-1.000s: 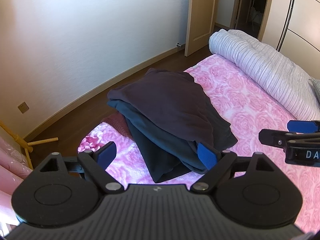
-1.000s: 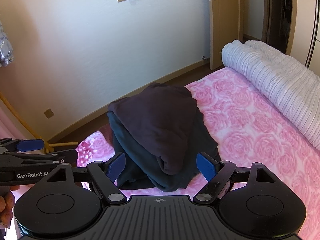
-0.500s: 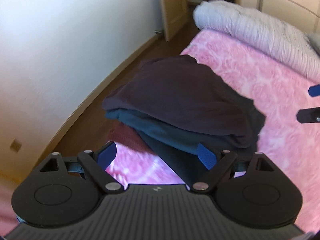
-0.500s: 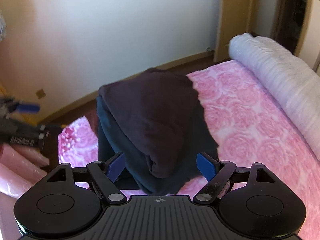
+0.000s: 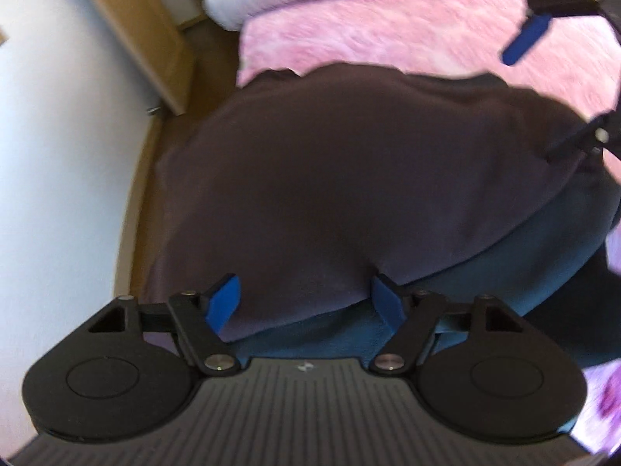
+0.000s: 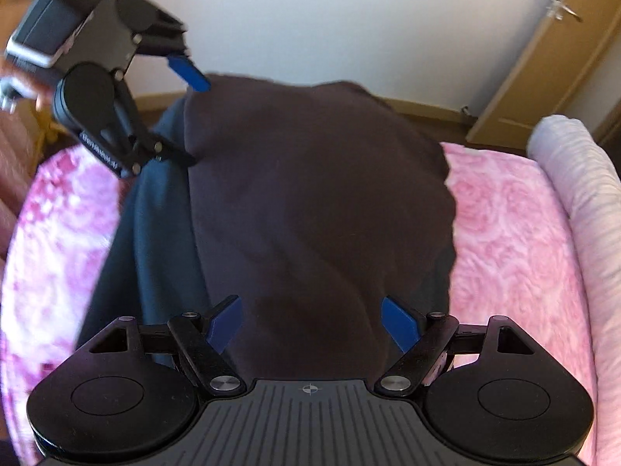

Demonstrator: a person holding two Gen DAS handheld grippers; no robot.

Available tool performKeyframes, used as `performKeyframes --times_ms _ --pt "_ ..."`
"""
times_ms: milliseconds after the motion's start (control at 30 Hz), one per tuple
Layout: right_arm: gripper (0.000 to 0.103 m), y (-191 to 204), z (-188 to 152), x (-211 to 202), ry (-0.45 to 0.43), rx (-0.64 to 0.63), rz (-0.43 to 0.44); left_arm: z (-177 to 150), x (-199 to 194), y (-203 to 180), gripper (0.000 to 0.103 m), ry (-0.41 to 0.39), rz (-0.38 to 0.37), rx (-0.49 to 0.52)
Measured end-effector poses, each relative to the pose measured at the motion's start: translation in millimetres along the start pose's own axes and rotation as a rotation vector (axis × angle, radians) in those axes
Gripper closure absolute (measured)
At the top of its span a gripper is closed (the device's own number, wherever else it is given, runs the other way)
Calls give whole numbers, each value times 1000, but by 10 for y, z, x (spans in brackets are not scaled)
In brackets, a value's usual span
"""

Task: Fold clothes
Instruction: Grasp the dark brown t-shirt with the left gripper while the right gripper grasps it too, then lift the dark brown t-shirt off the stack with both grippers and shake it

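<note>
Both the left gripper [image 5: 306, 303] and right gripper [image 6: 313, 324], fingers spread, hover over the dark brown garment [image 6: 310, 194]; next move's probably pinching its edges.

The dark brown garment [image 6: 318, 202] hides most of the teal garment [image 6: 155, 240] beneath.

Bed [image 6: 504, 233] with pink rose-patterned cover and a rolled pale striped duvet [image 6: 578, 178] along its far side, plain white wall [image 6: 349, 19], wooden door [image 6: 551, 66], brown wood floor [image 5: 155, 147], bright daylight.
</note>
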State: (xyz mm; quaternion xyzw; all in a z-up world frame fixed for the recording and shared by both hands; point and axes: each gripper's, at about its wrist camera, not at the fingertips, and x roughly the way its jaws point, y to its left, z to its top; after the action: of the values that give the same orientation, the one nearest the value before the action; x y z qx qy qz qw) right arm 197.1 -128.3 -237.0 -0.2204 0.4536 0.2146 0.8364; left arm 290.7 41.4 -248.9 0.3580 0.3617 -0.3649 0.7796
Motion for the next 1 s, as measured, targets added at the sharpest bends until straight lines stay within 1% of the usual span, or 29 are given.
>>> performKeyframes --times_ms 67,133,167,200,233,267,300,333,367,400,433,500,633,733,833,900,1000 --pt "21 -32 -9 184 27 2 23 -43 66 26 27 -14 -26 19" --pt "22 -83 -11 316 43 28 63 -42 94 41 27 -23 -49 33" --pt "24 -115 -5 383 50 43 84 -29 109 52 31 -24 -62 38" --pt "35 -130 -1 428 63 52 96 -15 117 63 38 -23 -80 41" --pt "46 -148 16 447 73 63 108 8 122 74 42 -22 -93 43" --pt "52 -165 33 466 82 74 121 40 112 82 52 -21 -102 47" --pt "66 -160 49 452 86 64 123 68 81 86 64 -22 -109 50" --pt "83 -168 65 414 82 54 116 95 45 92 70 -24 -114 53" --pt "87 -182 67 358 71 46 104 126 10 88 80 -27 -118 57" --pt "92 -203 79 288 59 47 96 159 -28 73 87 -32 -119 64" --pt "94 -252 66 206 40 56 88 192 -68 56 89 -39 -116 74" --pt "95 -337 59 25 0 67 71 283 -180 17 93 -69 -112 81" --pt "96 -531 86 -523 -88 95 11 502 -566 -96 94 -176 -126 76" --pt "96 -646 0 -997 -133 121 -37 700 -933 -333 95 -252 -164 92" --pt "96 -596 -296 -1525 -144 134 -84 957 -1230 -734 95 -303 -216 134" --pt "96 -526 -595 -1890 -136 161 -119 1114 -1442 -1090 95 -332 -269 156" --pt "96 -443 -1140 -2395 -100 228 -175 1394 -1720 -1855 95 -349 -366 205"
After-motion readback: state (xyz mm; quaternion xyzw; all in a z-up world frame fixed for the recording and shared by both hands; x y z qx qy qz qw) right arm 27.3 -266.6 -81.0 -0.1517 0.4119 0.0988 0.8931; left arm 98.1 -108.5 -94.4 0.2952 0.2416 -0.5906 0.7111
